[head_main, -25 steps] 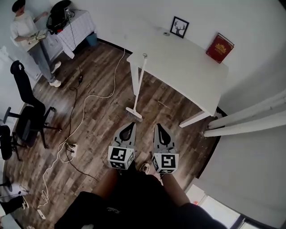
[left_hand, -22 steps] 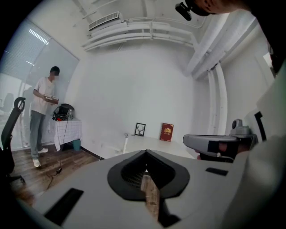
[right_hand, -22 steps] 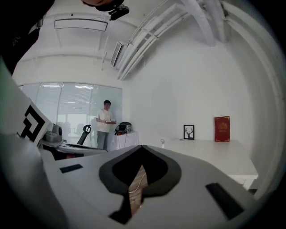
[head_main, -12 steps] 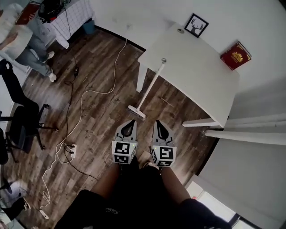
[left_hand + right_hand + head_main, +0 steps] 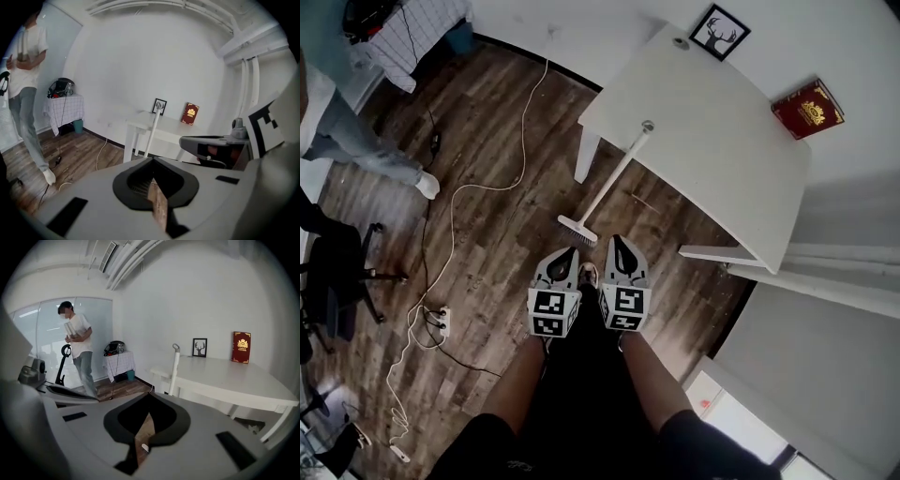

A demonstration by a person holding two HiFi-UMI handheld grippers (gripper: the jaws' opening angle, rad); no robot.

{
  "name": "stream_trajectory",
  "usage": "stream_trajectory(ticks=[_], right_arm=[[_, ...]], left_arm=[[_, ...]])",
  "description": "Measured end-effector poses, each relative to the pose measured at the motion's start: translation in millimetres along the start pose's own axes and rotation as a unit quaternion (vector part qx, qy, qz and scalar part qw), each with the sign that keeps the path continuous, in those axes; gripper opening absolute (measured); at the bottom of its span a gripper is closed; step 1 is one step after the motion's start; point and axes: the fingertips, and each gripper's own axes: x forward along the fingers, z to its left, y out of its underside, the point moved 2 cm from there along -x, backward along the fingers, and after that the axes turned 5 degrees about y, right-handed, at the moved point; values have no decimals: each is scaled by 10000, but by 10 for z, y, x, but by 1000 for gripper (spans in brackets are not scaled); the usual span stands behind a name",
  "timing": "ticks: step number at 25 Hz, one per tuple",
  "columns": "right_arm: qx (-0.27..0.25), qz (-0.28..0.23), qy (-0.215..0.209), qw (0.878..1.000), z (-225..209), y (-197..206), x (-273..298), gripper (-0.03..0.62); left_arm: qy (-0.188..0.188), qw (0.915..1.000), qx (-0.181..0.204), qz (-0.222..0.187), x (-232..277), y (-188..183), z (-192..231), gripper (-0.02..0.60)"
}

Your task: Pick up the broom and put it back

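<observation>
A white-handled broom (image 5: 614,180) leans on the near edge of the white table (image 5: 722,141), its brush head (image 5: 577,230) on the wood floor. My left gripper (image 5: 563,258) and right gripper (image 5: 620,248) hang side by side just short of the brush head, both shut and empty, touching nothing. In the left gripper view the broom handle (image 5: 152,133) stands straight ahead beyond the left gripper (image 5: 152,159). In the right gripper view the broom handle (image 5: 174,371) rises a little right of the right gripper (image 5: 149,393).
A person (image 5: 356,150) walks at the far left. A white cable (image 5: 487,192) runs across the floor to a power strip (image 5: 441,322). A black office chair (image 5: 337,272) stands at the left. A red book (image 5: 811,106) and a framed picture (image 5: 719,31) sit on the table.
Both grippers have come down and forward together, closer to the brush head. The person at the left has walked on. The broom has not moved.
</observation>
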Motion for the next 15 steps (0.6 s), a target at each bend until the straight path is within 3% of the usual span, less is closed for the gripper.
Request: stream_trajectory(ticks=[7, 10, 11, 12, 15], right_arm=[[183, 306, 164, 9992, -263, 329, 835, 23], [550, 348, 245, 9976, -411, 436, 1121, 35], [703, 322, 245, 9967, -454, 461, 1202, 67], [848, 273, 224, 9958, -482, 484, 1277, 141], [1013, 205, 190, 9945, -481, 588, 1504, 167]], left_arm=[[-94, 9996, -168, 230, 492, 118, 171, 2], [-149, 9989, -165, 408, 647, 155, 230, 2], [-136, 9987, -159, 473, 695, 171, 240, 2], [-120, 9984, -148, 531, 733, 192, 252, 2], [-144, 9979, -160, 615, 775, 289, 344, 2]])
